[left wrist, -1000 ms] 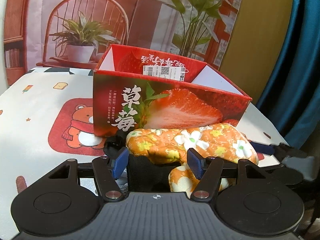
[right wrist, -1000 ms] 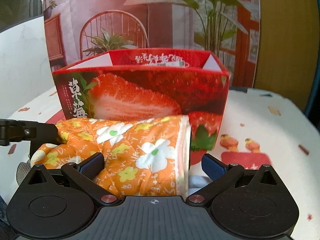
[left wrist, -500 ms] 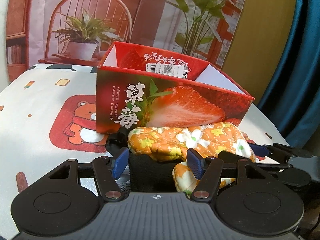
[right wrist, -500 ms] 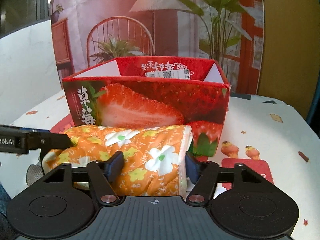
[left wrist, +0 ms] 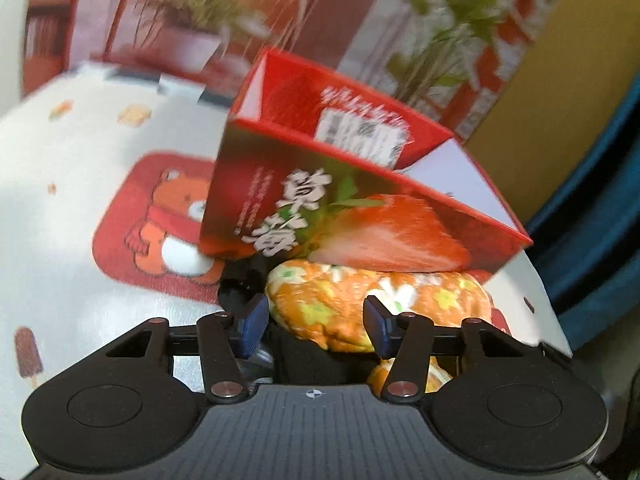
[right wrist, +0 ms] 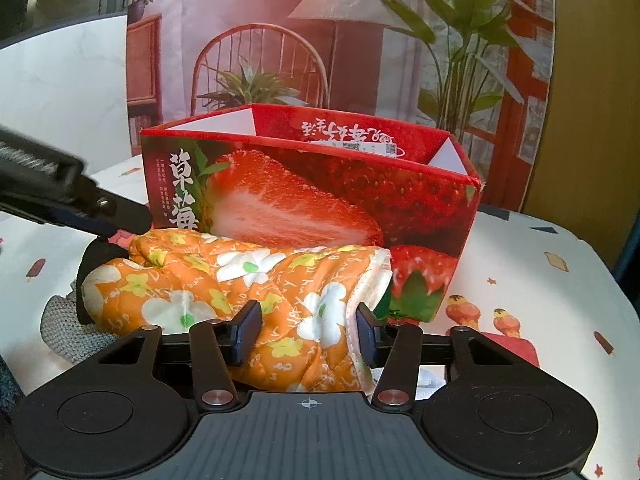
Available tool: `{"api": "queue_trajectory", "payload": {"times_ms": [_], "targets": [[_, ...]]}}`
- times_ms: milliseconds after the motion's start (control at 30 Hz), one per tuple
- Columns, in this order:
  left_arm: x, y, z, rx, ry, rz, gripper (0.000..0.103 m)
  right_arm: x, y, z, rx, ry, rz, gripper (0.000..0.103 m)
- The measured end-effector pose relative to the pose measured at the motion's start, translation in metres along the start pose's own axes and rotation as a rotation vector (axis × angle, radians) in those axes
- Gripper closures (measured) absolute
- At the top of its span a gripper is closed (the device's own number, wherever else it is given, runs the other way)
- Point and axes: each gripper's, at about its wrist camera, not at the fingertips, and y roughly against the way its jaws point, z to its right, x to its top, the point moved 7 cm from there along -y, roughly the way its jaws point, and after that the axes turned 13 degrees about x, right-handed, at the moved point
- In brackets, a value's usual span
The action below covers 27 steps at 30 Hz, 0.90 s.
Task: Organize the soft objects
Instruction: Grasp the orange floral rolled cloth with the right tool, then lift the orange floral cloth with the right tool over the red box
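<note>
Near the front wall of the open red strawberry-print cardboard box [right wrist: 312,196], on the table: a quilted orange floral oven mitt [right wrist: 256,284]. Right gripper [right wrist: 306,330] closed on its cuff end; left gripper [left wrist: 314,324] closed round the other end. Likely light, floppy, sagging; best held by the stitched cuff.

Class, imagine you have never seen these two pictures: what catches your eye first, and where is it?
First, the red strawberry box, open-topped, standing on the cartoon-print tablecloth. Right in front of it lies the orange floral oven mitt, with the right gripper closed on its cuff end. The left gripper straddles its other end, above a black fabric item.
</note>
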Motion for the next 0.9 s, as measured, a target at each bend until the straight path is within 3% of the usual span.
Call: {"api": "queue_trajectory", "payload": {"times_ms": [100,233,267,300,333,400,600,633,900], "targets": [[0.002,-0.016,0.003,-0.026,-0.010,-0.053,0.050,0.000,0.001,0.001,0.006,-0.007,0.004,0.059],[0.006,-0.029,0.012,-0.007,-0.060,-0.078,0.051,0.001,0.001,0.003,0.012,-0.016,0.006,0.062],[0.008,-0.030,0.014,-0.013,-0.068,-0.083,0.056,0.001,0.002,0.004,0.014,-0.020,0.006,0.063],[0.009,-0.030,0.017,-0.017,-0.086,-0.081,0.074,0.001,0.003,0.004,0.016,-0.025,0.005,0.063],[0.011,-0.029,0.020,-0.017,-0.121,-0.076,0.080,0.002,0.004,0.005,0.018,-0.032,0.003,0.064],[0.014,-0.022,0.025,-0.021,-0.191,-0.050,0.083,0.006,0.008,0.005,0.031,-0.043,0.008,0.068],[0.021,-0.005,0.028,-0.002,-0.271,-0.008,0.086,0.017,0.020,0.009,0.084,-0.094,0.041,0.080],[0.021,-0.002,0.029,0.001,-0.275,0.000,0.086,0.017,0.020,0.010,0.082,-0.096,0.041,0.090],[0.027,0.032,0.038,-0.013,-0.298,0.106,0.086,0.035,0.041,0.013,0.115,-0.116,0.104,0.090]]}}
